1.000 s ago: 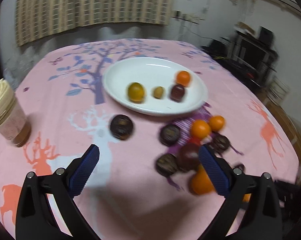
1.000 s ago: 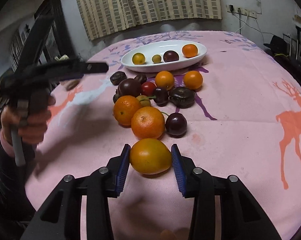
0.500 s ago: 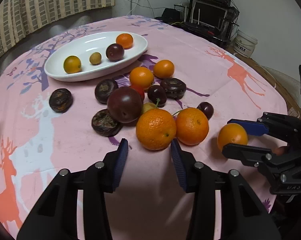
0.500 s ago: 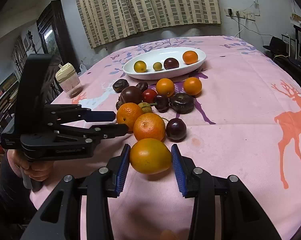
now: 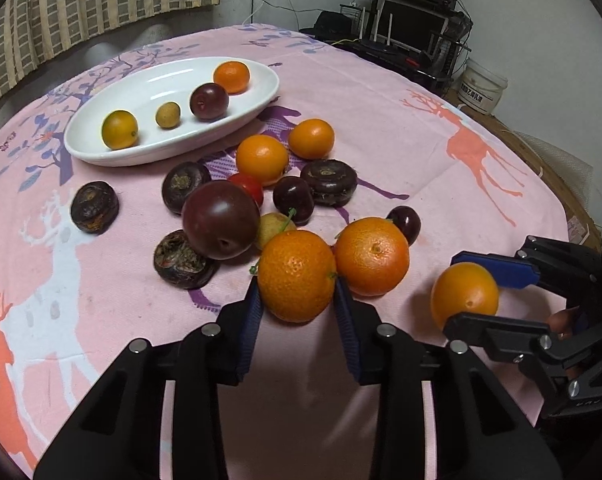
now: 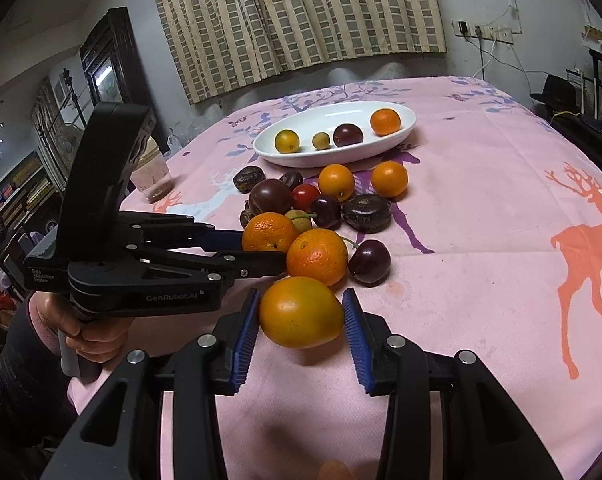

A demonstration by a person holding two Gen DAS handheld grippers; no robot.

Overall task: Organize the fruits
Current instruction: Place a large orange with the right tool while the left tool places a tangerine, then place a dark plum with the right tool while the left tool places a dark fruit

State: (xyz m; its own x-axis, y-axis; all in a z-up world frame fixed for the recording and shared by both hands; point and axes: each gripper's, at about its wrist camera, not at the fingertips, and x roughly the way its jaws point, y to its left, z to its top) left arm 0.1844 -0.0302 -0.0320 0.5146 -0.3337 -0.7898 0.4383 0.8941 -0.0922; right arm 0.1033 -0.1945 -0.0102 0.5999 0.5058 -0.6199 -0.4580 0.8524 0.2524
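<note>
My left gripper (image 5: 297,308) is shut on an orange (image 5: 296,275) at the near edge of a fruit pile on the pink tablecloth; it also shows in the right wrist view (image 6: 261,254). My right gripper (image 6: 301,320) is shut on a yellow-orange citrus (image 6: 301,312), seen from the left wrist view (image 5: 464,294) too. A second orange (image 5: 372,256) lies beside the held one. A big dark plum (image 5: 220,220), cherries, a red tomato (image 5: 248,186) and dark wrinkled fruits lie behind. A white oval plate (image 5: 149,92) holds several fruits.
A lidded jar (image 6: 153,176) stands at the table's left side. Two more oranges (image 5: 262,158) lie near the plate. A curtain, shelves and electronics ring the table. The wooden table edge (image 5: 541,168) shows at right.
My left gripper swung from the plate side round to the pile, moved in and closed on the orange. My right gripper stayed shut on its citrus.
</note>
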